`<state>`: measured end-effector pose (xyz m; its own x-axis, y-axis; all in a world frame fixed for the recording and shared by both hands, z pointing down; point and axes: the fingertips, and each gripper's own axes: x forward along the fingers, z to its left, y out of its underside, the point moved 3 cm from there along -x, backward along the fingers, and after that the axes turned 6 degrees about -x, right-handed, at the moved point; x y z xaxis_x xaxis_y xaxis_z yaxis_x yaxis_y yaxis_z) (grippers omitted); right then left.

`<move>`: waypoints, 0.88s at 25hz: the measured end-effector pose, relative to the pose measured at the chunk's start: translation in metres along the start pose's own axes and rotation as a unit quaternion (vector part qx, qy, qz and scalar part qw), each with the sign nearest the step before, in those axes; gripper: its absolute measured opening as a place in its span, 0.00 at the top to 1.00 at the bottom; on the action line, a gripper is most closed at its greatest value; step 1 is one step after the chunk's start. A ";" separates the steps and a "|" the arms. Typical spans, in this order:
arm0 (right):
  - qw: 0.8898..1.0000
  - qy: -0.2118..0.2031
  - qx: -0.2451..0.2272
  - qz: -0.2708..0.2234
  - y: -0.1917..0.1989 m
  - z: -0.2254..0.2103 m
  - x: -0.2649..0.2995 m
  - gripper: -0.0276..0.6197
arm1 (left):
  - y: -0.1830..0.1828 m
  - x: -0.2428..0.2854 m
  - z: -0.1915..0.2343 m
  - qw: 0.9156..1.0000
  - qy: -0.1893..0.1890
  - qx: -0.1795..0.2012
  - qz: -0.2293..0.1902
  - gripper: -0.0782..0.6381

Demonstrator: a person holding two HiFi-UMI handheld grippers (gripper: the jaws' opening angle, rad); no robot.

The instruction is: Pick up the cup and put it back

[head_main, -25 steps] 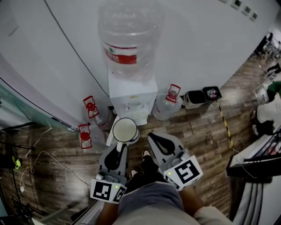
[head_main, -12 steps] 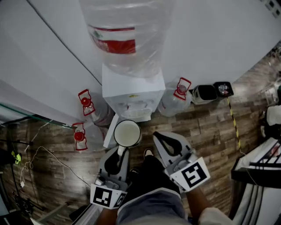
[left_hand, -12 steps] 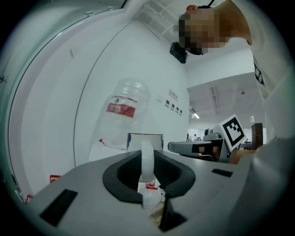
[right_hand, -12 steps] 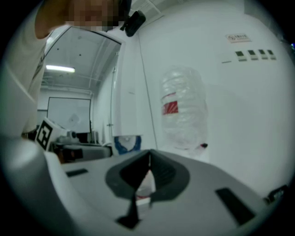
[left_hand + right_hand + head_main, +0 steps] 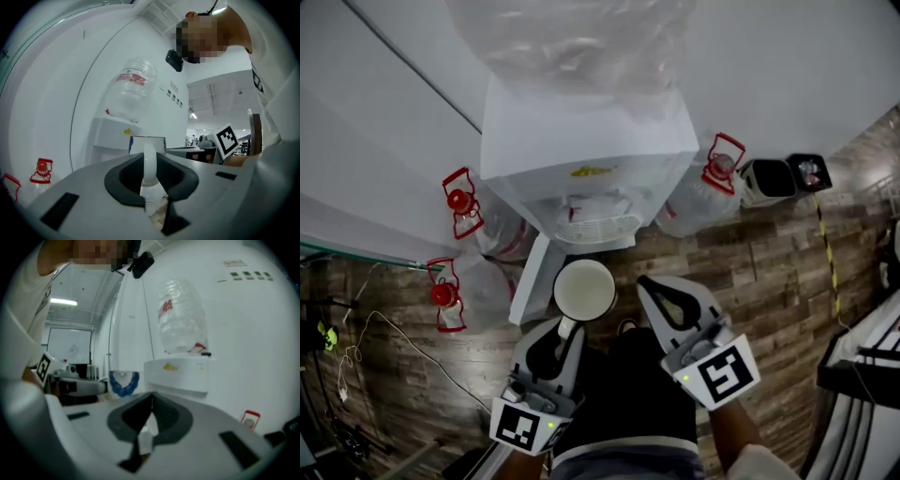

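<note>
Cup [image 5: 584, 289] is pointing which way, anyone?

Reply: It's hanging upright, long axis running vertical, mouth facing up, handle [image 5: 149, 159] pointing back at the person. The left gripper [image 5: 567, 330] is clamping that handle and holding the cup just in front of the water dispenser [image 5: 591, 141]. The right gripper [image 5: 649, 283] is sitting beside it, jaws together, gripping nothing.

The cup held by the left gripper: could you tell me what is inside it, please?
From above, the cup shows only a pale, even interior, nothing solid. Whether liquid is in it cannot be told.
</note>
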<state>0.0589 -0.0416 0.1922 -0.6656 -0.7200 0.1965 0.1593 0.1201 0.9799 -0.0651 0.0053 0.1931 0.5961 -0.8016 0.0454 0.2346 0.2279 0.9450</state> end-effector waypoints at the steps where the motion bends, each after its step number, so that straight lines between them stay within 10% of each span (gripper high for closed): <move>1: 1.000 0.000 -0.001 0.001 0.019 -0.001 0.006 0.92 | 0.017 0.004 0.007 1.000 0.003 -0.002 0.000 0.81; 11: 1.000 0.013 -0.021 0.003 0.182 -0.016 0.055 0.92 | 0.179 0.026 0.076 1.000 -0.001 0.004 -0.017 0.81; 22: 0.998 0.001 -0.055 -0.027 0.269 -0.004 0.075 0.92 | 0.277 0.029 0.127 1.000 -0.008 0.000 -0.020 0.81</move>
<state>0.0548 -0.0659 0.4701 -0.6741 -0.7244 0.1441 0.2023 0.0065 0.9793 -0.0802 -0.0248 0.4971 0.5737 -0.8190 0.0132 0.2572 0.1954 0.9464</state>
